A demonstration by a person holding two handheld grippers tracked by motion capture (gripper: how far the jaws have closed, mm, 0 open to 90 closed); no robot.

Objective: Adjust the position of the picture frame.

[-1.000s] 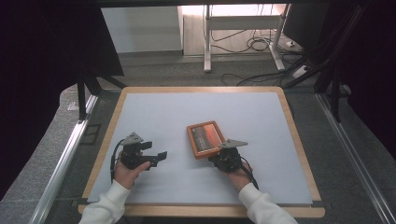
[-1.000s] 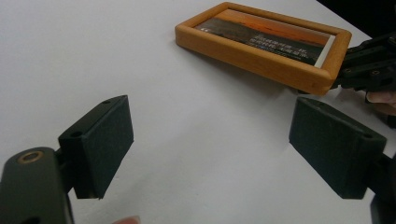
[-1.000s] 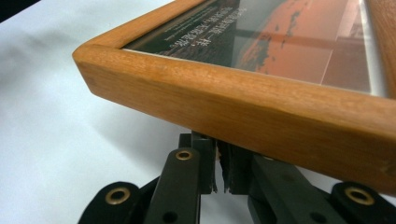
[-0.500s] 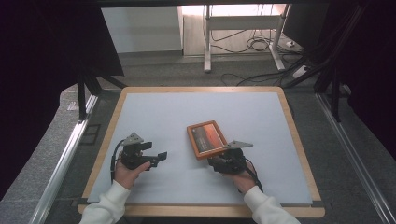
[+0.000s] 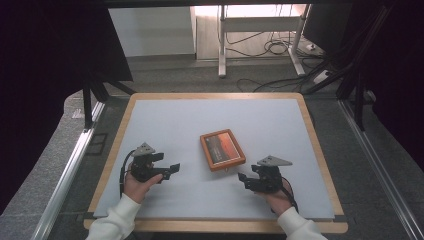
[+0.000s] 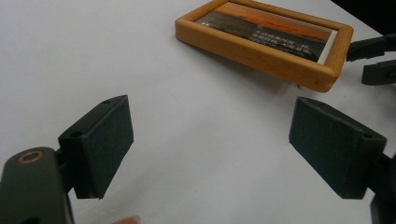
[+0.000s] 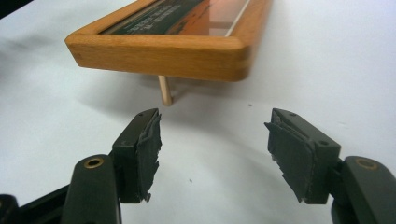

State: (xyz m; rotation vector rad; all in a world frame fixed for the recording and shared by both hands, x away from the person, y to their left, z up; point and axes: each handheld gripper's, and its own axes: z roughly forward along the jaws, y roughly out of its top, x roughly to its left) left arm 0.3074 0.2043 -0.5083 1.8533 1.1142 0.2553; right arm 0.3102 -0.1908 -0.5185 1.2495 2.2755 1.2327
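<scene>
Now the right claw (image 5: 246, 179), jaws just opening, is leaving the small wooden picture frame (image 5: 222, 149) lying on the tabletop (image 5: 165, 120); the left claw (image 5: 171, 169) is idling, released; placing looks done.

The only writing stands on the card inside the wooden picture frame (image 6: 264, 41): a few short lines of pale print on the dark band along one side of the orange sunset picture. In the left gripper view the print is too small and blurred to read, and in the right gripper view it is seen too flat to make out. No other label, brand, number or sign can be read.
</scene>
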